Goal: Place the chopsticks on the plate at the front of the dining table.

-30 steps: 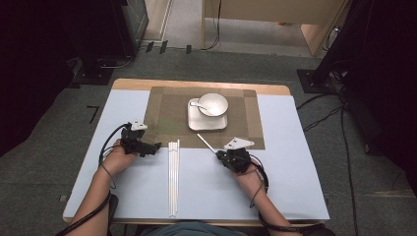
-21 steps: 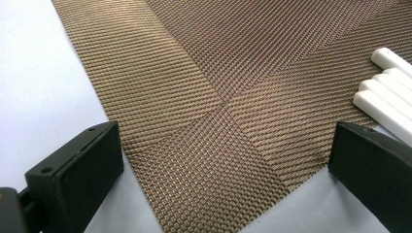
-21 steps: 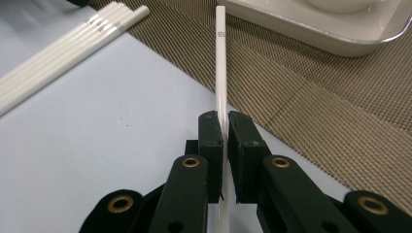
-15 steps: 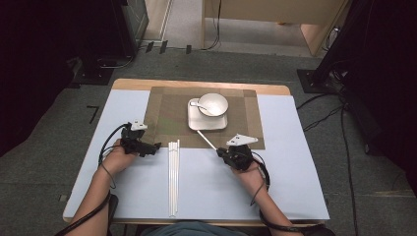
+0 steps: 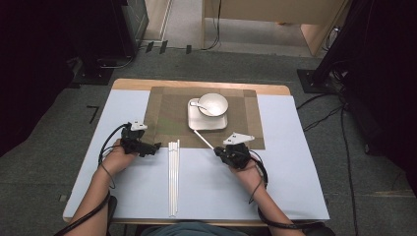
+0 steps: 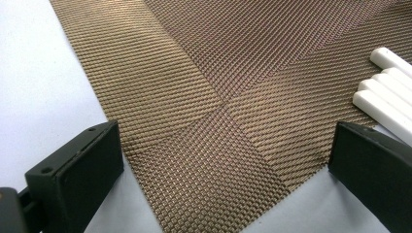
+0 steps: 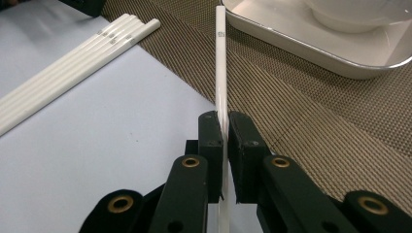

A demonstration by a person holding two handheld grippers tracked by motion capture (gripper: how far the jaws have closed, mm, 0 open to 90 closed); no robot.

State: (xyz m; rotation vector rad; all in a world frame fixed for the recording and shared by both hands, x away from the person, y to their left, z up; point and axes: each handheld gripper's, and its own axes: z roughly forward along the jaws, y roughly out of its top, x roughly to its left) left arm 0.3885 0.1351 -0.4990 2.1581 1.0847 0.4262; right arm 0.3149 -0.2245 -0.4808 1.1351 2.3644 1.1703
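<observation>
My right gripper (image 5: pixel 218 150) (image 7: pixel 224 121) is shut on a single white chopstick (image 5: pixel 202 139) (image 7: pixel 220 63), held near one end. The stick slants up and left over the brown woven placemat (image 5: pixel 169 110) (image 7: pixel 301 97), and its far tip is close to the square white plate (image 5: pixel 196 121) (image 7: pixel 301 43). On the plate stands a white bowl (image 5: pixel 213 104) (image 7: pixel 359 14) with a white spoon (image 5: pixel 196 104). Several more white chopsticks (image 5: pixel 173 182) (image 7: pixel 73 73) (image 6: pixel 388 102) lie side by side on the table. My left gripper (image 5: pixel 153 147) (image 6: pixel 223 145) is open, low over the near left corner of the placemat (image 6: pixel 218 73), with nothing between its jaws.
The pale blue tabletop (image 5: pixel 123 113) has bare room on both sides of the mat and in front of my hands. Cables (image 5: pixel 322 113) trail over the grey floor to the right, and dark equipment stands beyond the table's far corners.
My right gripper has edged slightly forward with the chopstick, bringing its tip nearer the plate. The left gripper has stayed put.
</observation>
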